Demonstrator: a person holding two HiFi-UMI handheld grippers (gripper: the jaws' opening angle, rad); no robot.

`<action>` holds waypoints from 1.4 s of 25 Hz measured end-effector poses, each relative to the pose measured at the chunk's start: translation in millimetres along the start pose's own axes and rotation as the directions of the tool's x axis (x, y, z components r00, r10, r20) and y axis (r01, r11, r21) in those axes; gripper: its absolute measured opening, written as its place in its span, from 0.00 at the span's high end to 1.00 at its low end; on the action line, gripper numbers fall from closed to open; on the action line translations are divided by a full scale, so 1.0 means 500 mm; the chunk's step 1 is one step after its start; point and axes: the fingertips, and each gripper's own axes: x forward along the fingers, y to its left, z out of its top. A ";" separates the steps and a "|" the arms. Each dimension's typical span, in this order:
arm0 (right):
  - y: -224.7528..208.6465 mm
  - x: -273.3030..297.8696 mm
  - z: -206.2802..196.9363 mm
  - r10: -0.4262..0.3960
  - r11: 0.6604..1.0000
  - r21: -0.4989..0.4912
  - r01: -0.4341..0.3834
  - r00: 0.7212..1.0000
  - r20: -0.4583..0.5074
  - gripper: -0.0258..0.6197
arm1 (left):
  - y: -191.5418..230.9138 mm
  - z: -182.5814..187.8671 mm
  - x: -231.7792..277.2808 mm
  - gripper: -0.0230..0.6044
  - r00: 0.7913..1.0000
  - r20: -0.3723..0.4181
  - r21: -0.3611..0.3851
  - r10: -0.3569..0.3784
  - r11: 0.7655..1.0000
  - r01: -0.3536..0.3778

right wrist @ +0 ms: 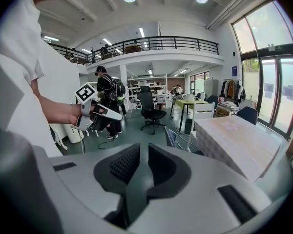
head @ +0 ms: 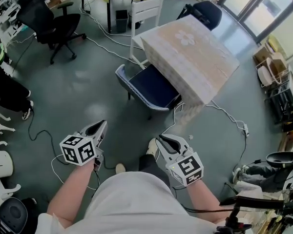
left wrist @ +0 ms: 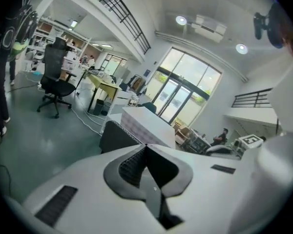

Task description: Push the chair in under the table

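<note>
A blue chair (head: 147, 87) with a checkered rim stands partly under the table (head: 190, 57), which wears a pale patterned cloth. Its seat still sticks out toward me on the left side. Both grippers hang in the air near my body, well short of the chair and touching nothing. My left gripper (head: 98, 128) is shut and empty, its pads meeting at the tip (left wrist: 146, 145). My right gripper (head: 165, 141) holds nothing, and a narrow slit shows between its pads (right wrist: 142, 147). The chair (left wrist: 118, 136) and table (left wrist: 146, 123) lie ahead of the left gripper.
A black office chair (head: 49, 23) stands at the back left, a white chair (head: 146, 11) and a dark chair (head: 205, 11) behind the table. Cables (head: 229, 116) trail over the floor. Someone's feet (head: 24, 111) are at the left, shelving (head: 283, 91) at the right.
</note>
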 end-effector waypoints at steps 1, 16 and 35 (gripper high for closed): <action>0.023 0.001 0.001 -0.002 1.000 -0.002 0.002 1.000 0.002 0.86 | -0.015 -0.010 -0.028 0.95 0.999 -0.006 0.037 -0.033 0.999 0.033; 0.272 -0.020 0.019 0.024 0.997 -0.068 -0.021 0.999 0.033 0.91 | -0.133 -0.103 -0.280 0.95 0.963 -0.053 0.312 -0.265 0.911 0.268; 0.359 -0.058 0.018 0.066 0.993 -0.102 -0.059 0.996 0.061 0.93 | -0.194 -0.158 -0.329 0.95 0.948 -0.098 0.328 -0.304 0.889 0.319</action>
